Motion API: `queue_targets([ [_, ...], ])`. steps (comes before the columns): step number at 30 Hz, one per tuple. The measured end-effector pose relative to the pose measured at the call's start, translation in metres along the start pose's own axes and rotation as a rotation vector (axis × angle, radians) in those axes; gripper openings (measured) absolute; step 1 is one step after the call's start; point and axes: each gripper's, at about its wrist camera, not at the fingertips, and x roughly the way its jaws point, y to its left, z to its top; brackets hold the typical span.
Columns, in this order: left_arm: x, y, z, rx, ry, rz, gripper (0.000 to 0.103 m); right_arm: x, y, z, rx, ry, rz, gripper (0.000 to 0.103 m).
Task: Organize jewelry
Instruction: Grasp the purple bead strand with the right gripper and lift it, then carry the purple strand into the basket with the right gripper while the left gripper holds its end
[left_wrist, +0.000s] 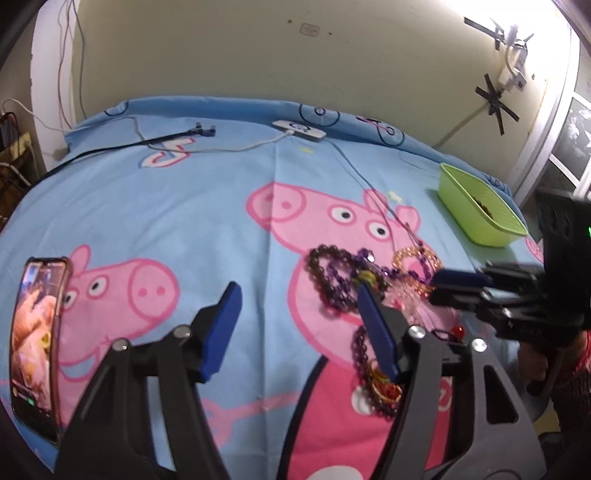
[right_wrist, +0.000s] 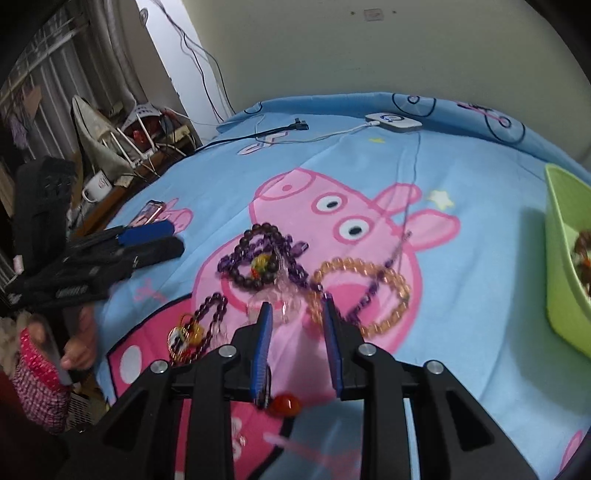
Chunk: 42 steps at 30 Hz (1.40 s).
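The beaded bracelets (right_wrist: 280, 269) lay tangled on the cartoon bedsheet (right_wrist: 480, 295), the amber bracelet (right_wrist: 360, 291) nearest your right claw (right_wrist: 297, 314), which hung spread and empty just above them. To lift one strand cleanly, you did best to close on the amber loop's near edge, clear of the purple beads (right_wrist: 258, 243). Your left claw (left_wrist: 295, 299) waited wide apart beside the pile, the green basket (right_wrist: 561, 266) off right.

Domestic bedroom. Bed (left_wrist: 184, 206) against a plain cream wall (left_wrist: 258, 55), covered with a child's cartoon-pig sheet (right_wrist: 480, 280). Phone (left_wrist: 35, 339) lying on the bedding, charger block (left_wrist: 299, 130) and cables (right_wrist: 251, 137) at the far edge. Cluttered side table with enamel mug (right_wrist: 96, 187), curtains (right_wrist: 55, 74) behind. Loose wiring taped to the wall.
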Motion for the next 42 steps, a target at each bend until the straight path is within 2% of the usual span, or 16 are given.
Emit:
queue_targets([
  [5, 0.002, -0.004, -0.005, 0.009, 0.007, -0.02, 0.063, 0.018, 0.005, 0.016, -0.047, 0.008, -0.05, 0.008],
  [7, 0.003, -0.006, -0.006, 0.019, 0.008, -0.019, 0.063, 0.027, 0.008, 0.02, -0.07, 0.029, -0.069, 0.005],
  [8, 0.003, -0.007, -0.007, 0.023, 0.01, -0.02, 0.063, 0.033, 0.01, 0.02, -0.095, 0.05, -0.099, 0.0],
  [9, 0.004, -0.006, -0.007, 0.025, 0.011, -0.021, 0.063, 0.036, 0.011, 0.018, -0.123, 0.059, -0.122, 0.0],
  [11, 0.004, -0.006, -0.008, 0.025, 0.014, -0.023, 0.063, 0.032, 0.011, 0.018, -0.126, 0.059, -0.115, 0.0],
  [16, 0.001, -0.007, -0.009, 0.035, 0.005, -0.037, 0.063, -0.005, -0.005, 0.03, 0.006, -0.021, 0.02, 0.0],
  [26, -0.015, -0.038, 0.006, 0.131, -0.062, -0.078, 0.063, -0.078, -0.01, 0.06, 0.097, -0.204, 0.118, 0.0],
  [31, -0.019, -0.073, 0.023, 0.234, -0.111, -0.125, 0.063, -0.113, -0.006, 0.074, 0.095, -0.301, 0.137, 0.0],
  [40, -0.012, -0.143, 0.051, 0.389, -0.178, -0.217, 0.063, -0.168, -0.007, 0.084, 0.096, -0.413, 0.143, 0.0],
  [41, -0.009, -0.149, 0.054, 0.399, -0.179, -0.218, 0.062, -0.173, -0.008, 0.084, 0.1, -0.428, 0.141, 0.0],
  [42, -0.007, -0.153, 0.057, 0.403, -0.179, -0.22, 0.056, -0.179, -0.009, 0.084, 0.102, -0.444, 0.138, 0.0],
])
